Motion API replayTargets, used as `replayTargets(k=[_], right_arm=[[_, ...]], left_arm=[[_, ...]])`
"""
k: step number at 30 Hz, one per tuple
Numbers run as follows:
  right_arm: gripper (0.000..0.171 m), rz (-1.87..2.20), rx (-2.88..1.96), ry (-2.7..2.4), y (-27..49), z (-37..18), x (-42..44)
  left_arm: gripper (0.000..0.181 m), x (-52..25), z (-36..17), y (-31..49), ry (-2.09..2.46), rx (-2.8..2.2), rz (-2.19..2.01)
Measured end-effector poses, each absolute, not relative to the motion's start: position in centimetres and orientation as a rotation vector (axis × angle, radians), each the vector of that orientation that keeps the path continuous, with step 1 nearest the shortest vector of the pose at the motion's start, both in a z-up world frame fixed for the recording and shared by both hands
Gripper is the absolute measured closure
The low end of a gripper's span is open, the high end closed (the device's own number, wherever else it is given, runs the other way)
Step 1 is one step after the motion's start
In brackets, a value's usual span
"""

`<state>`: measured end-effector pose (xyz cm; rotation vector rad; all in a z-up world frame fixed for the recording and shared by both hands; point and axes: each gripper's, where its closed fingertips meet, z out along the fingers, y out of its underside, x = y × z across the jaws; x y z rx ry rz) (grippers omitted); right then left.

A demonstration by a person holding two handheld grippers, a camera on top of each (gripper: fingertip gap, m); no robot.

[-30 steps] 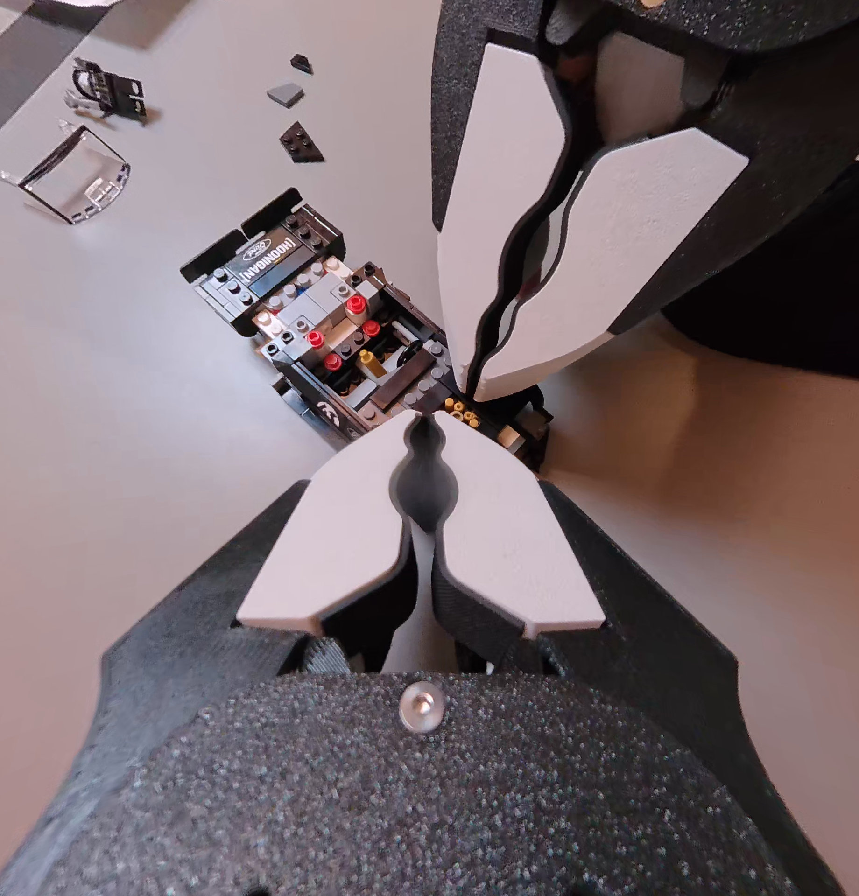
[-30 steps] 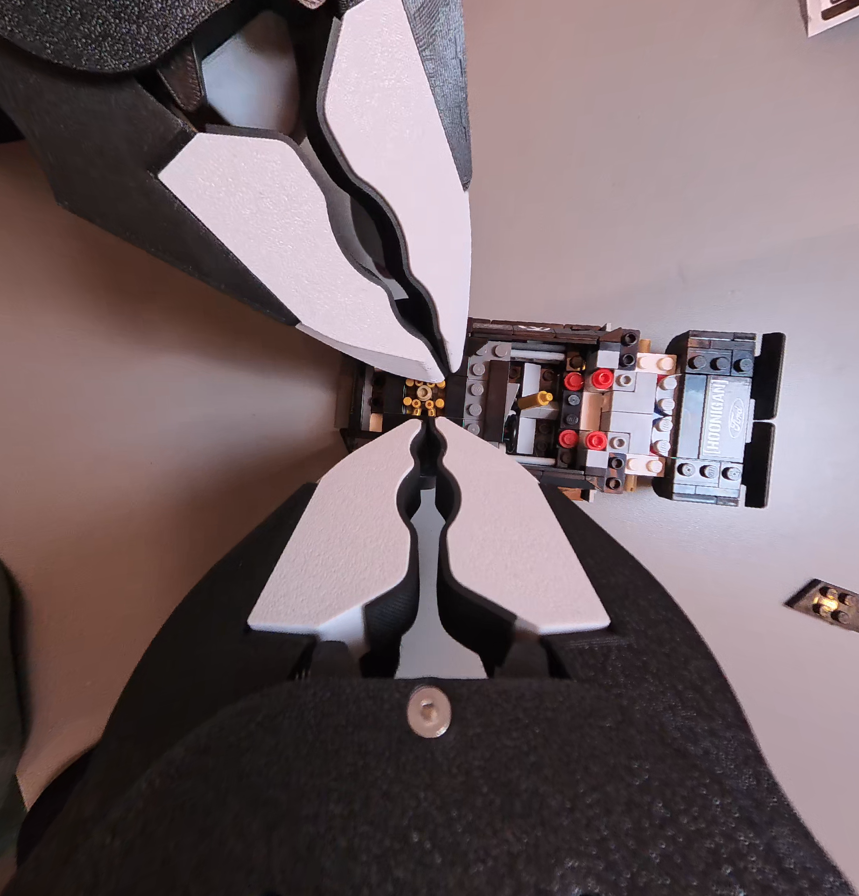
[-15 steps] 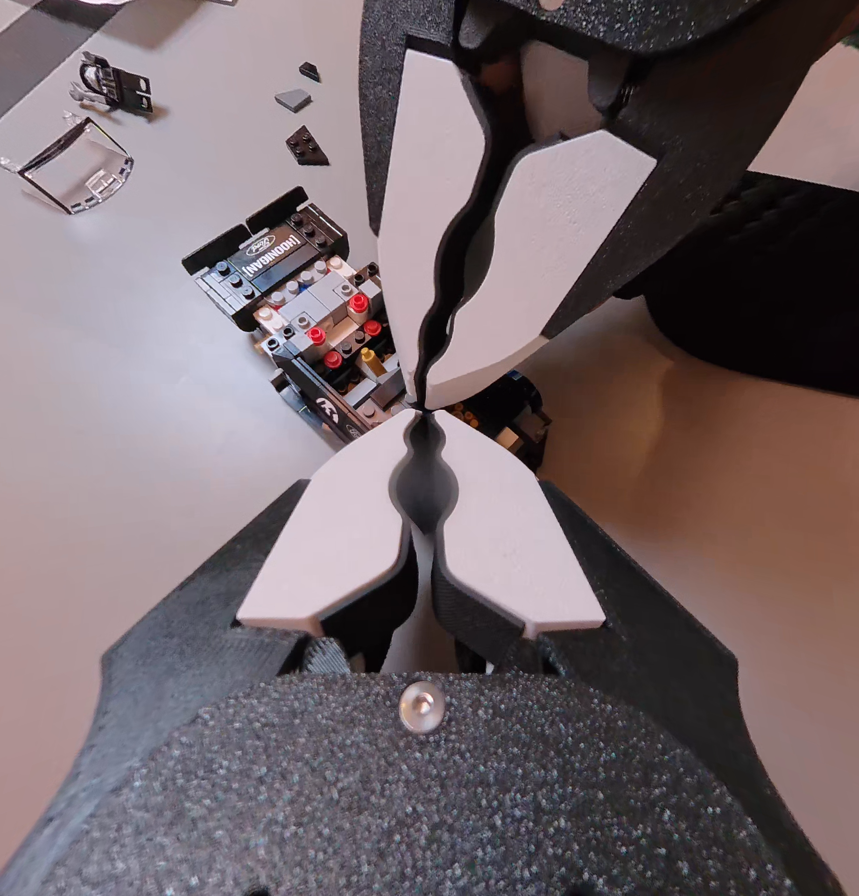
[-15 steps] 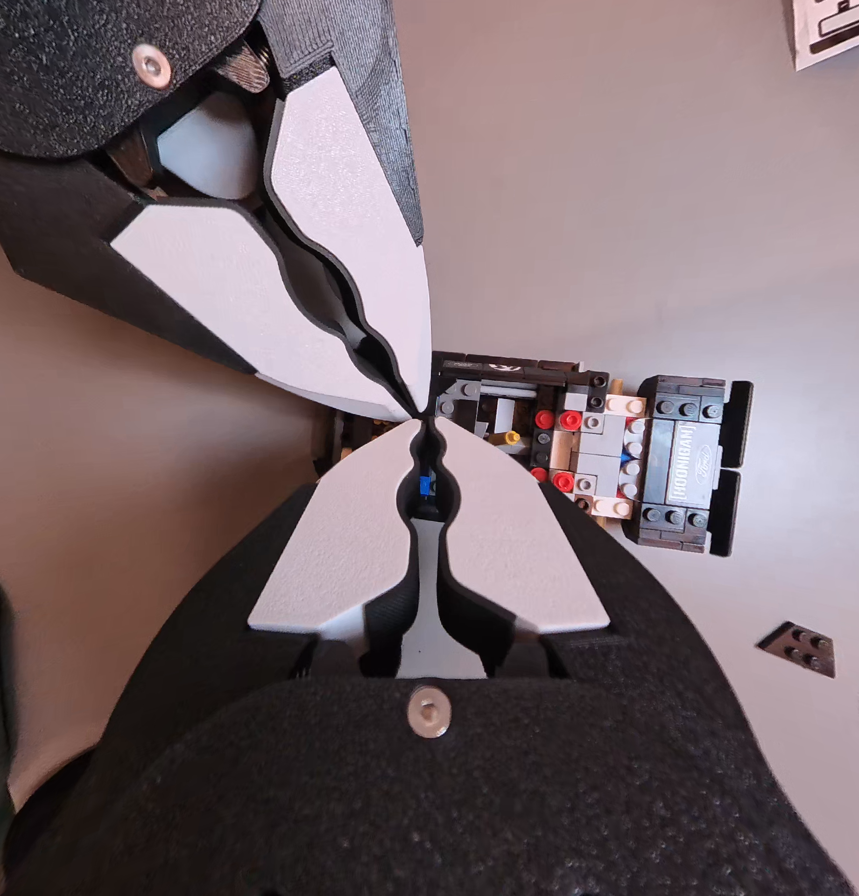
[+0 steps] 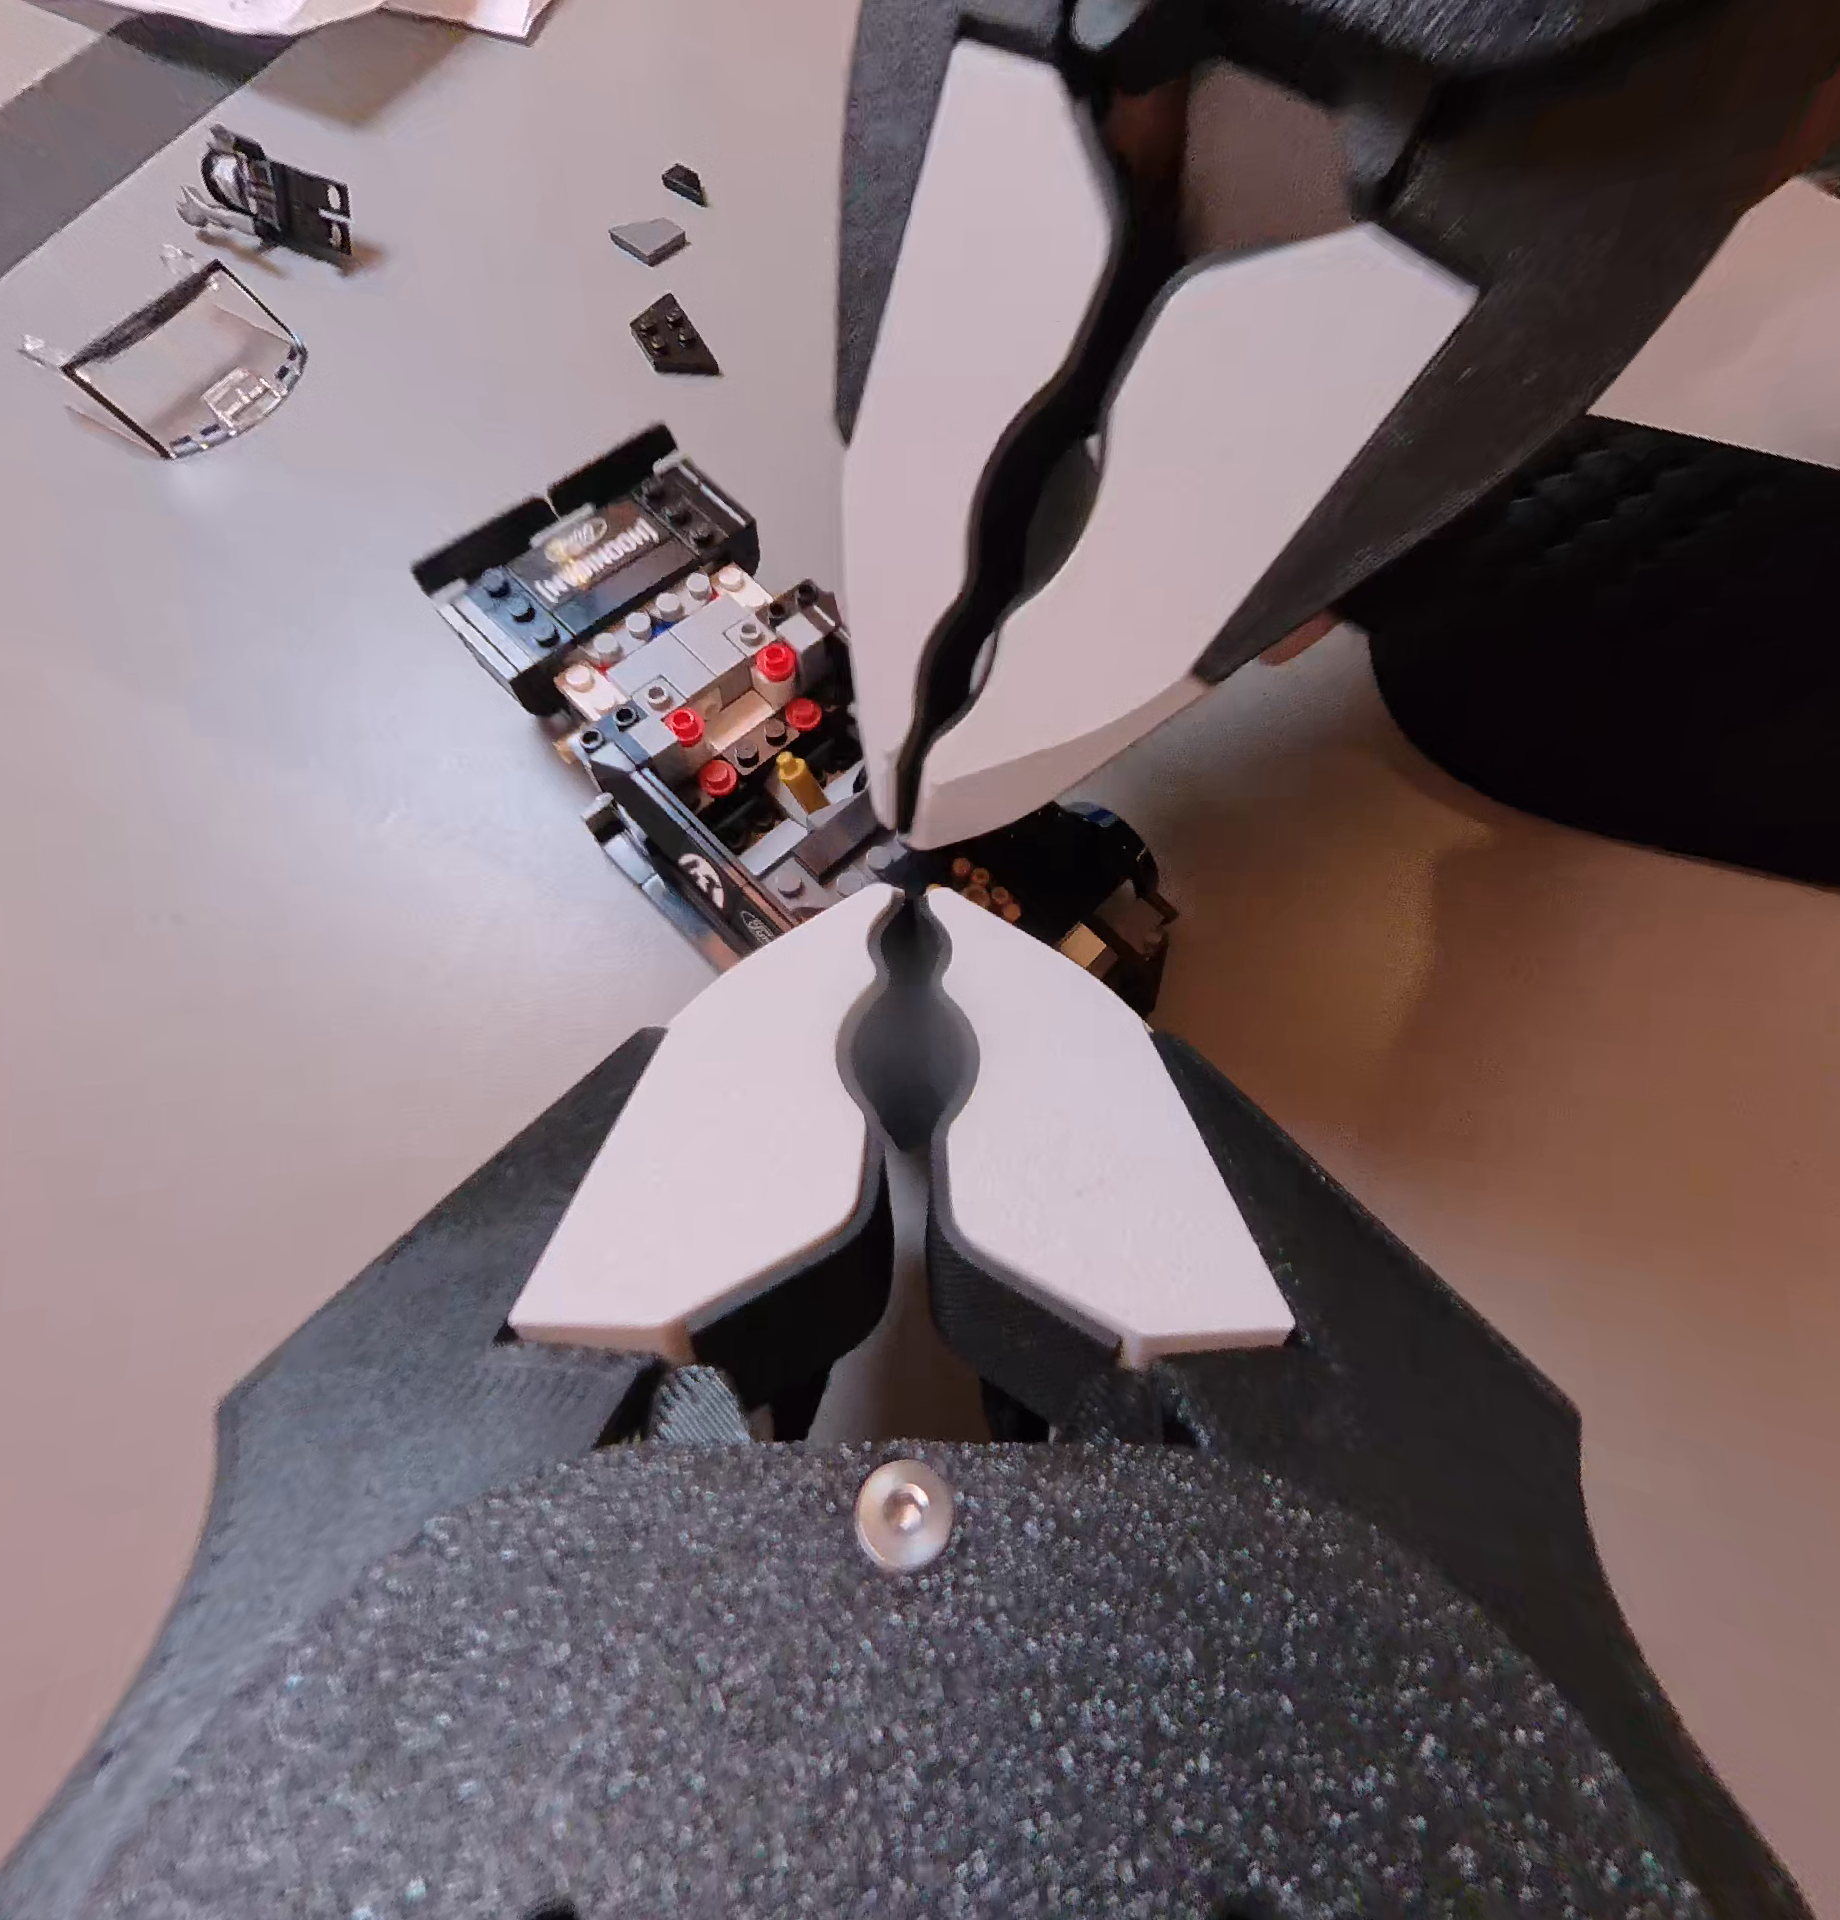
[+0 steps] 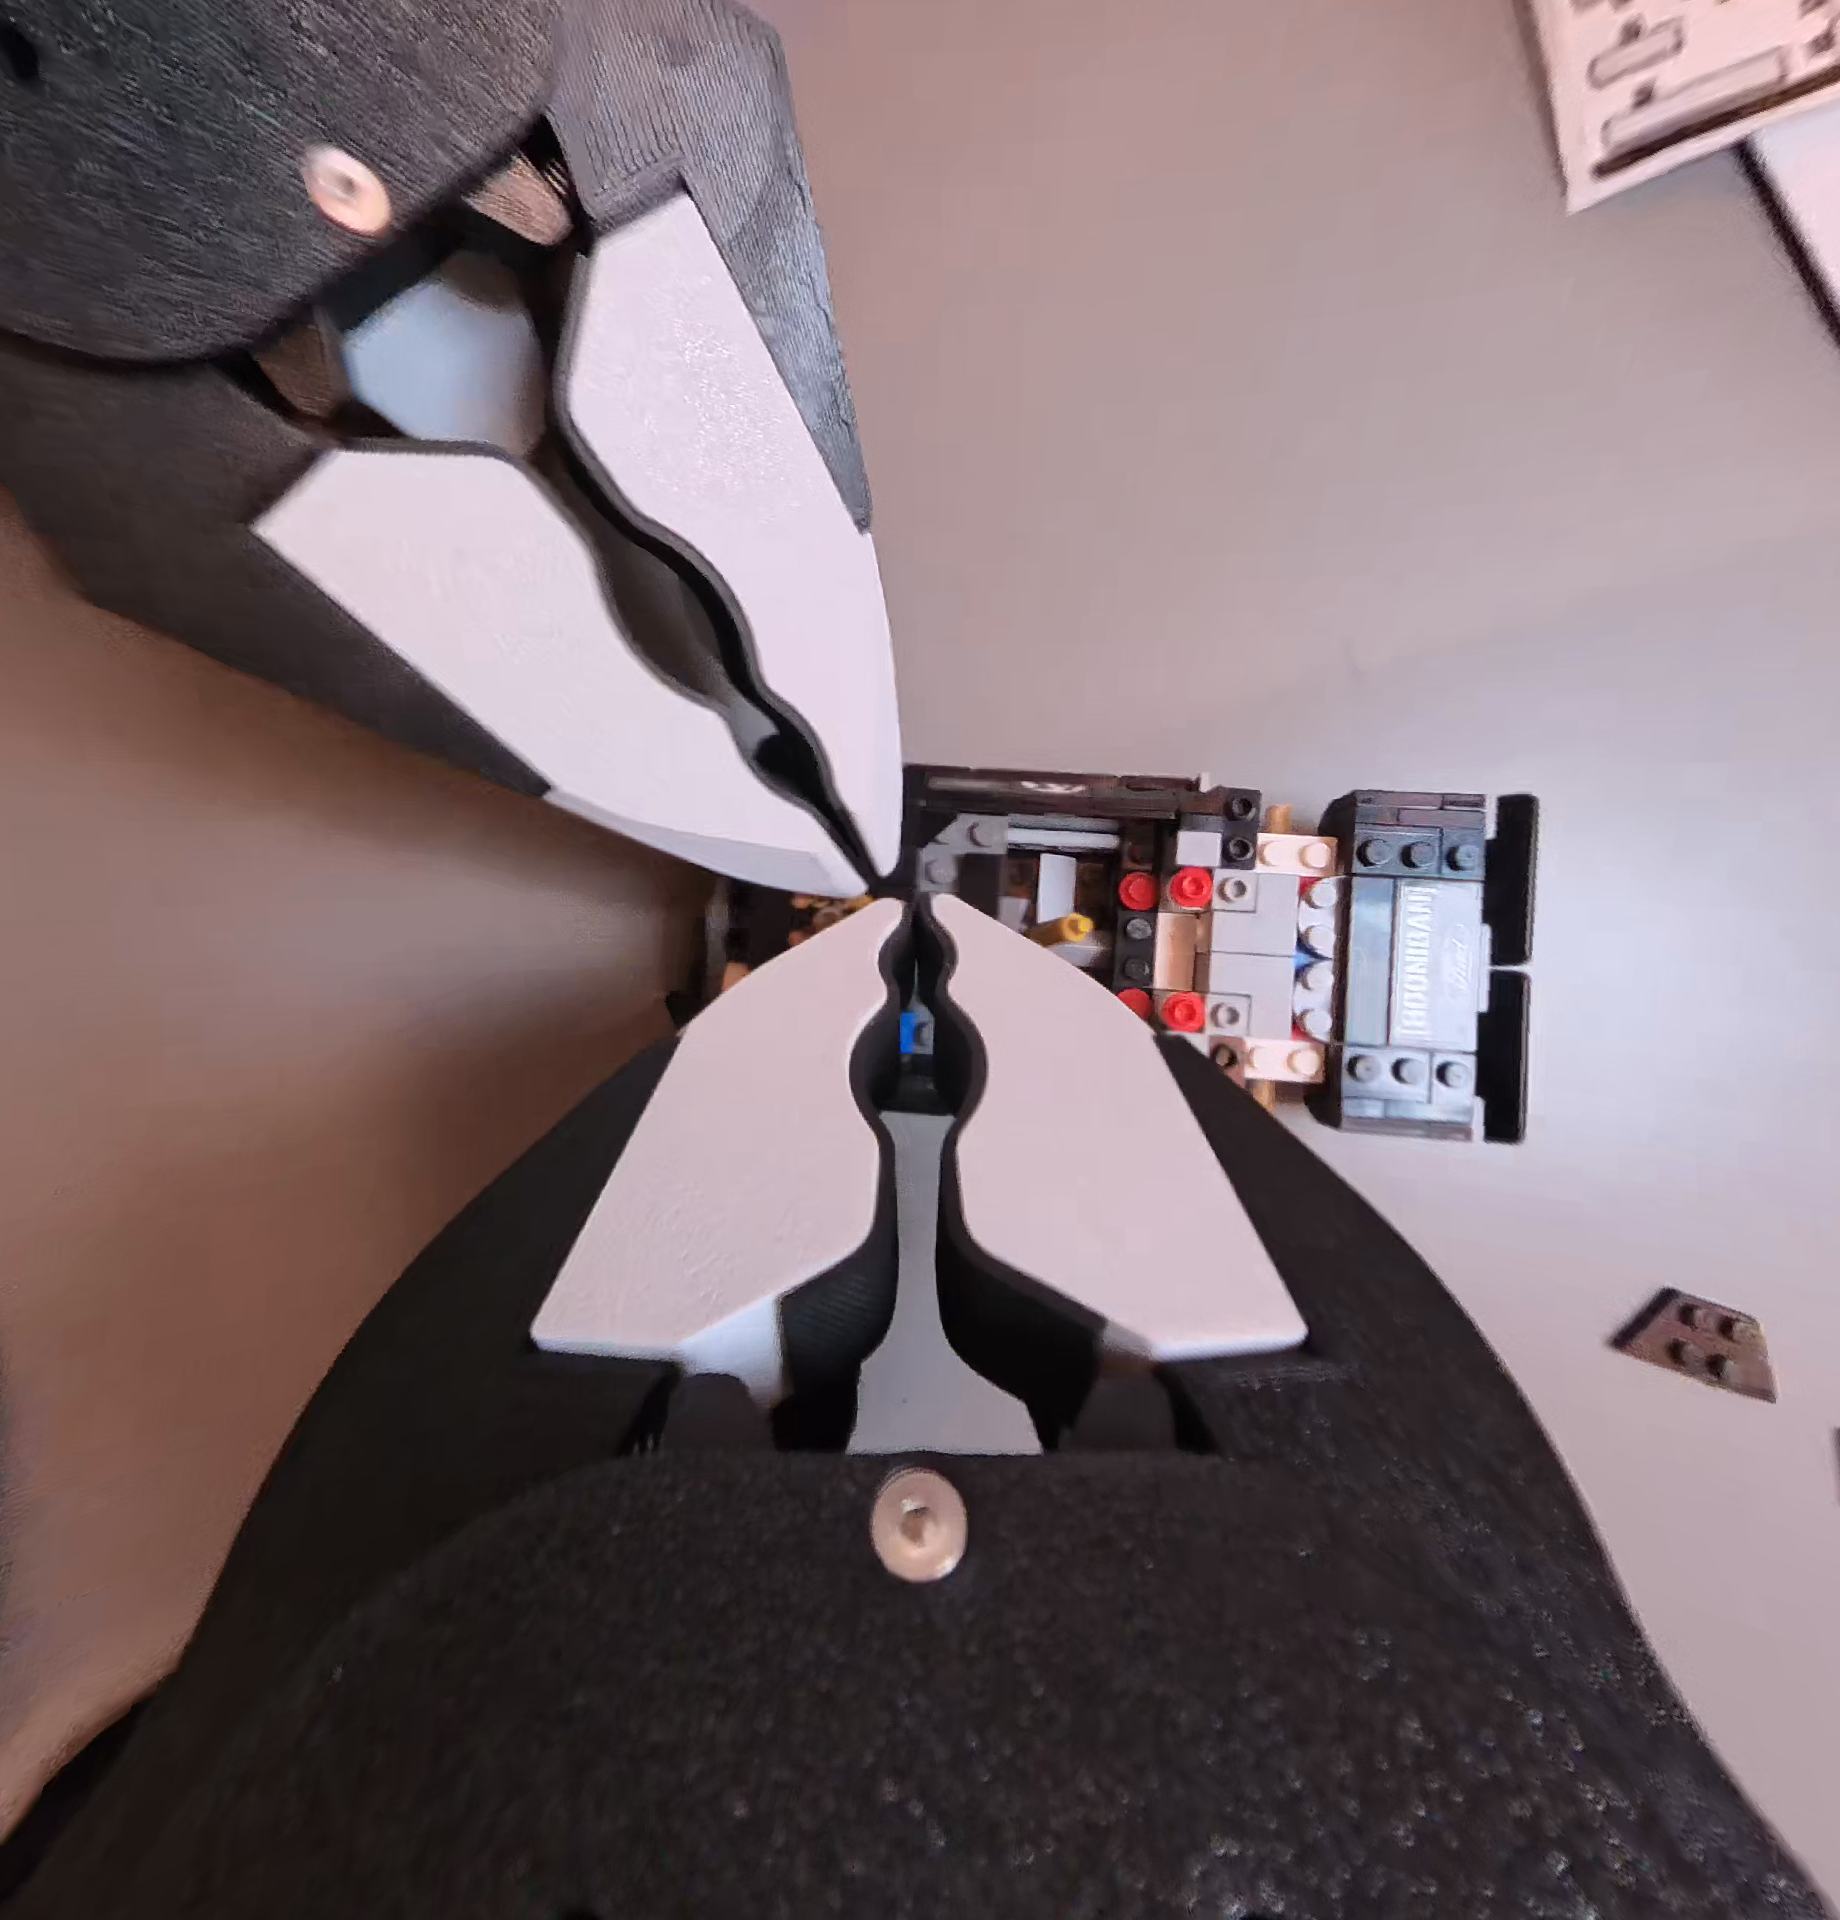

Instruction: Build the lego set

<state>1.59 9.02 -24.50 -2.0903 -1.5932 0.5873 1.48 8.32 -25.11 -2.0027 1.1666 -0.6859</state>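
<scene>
The left gripper and right gripper each have their tips together, meeting nose to nose over the half-built toy car on the table. Whether either pinches a piece cannot be told. The car is judged light, rigid and easily popped apart: grip its solid side walls, not the loose studs.

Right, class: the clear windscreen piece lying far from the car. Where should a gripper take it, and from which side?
Judging by shape, pinch the clear windscreen piece across its two straight side edges, coming from above. Its curved face would likely slip, and it lies apart from the bracket.

Black-and-grey lego car with red studs on a grey table.
</scene>
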Motion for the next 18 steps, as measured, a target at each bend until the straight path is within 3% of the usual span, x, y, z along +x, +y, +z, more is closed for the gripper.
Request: replayTargets(k=[18], right_arm=[[0.171, 0.609, -2.085, -1.625, 6.1, -25.2, 1.0]], left_arm=[[0.18, 1.0, -25.2, 7.0, 1.231, -2.006, -0.711]])
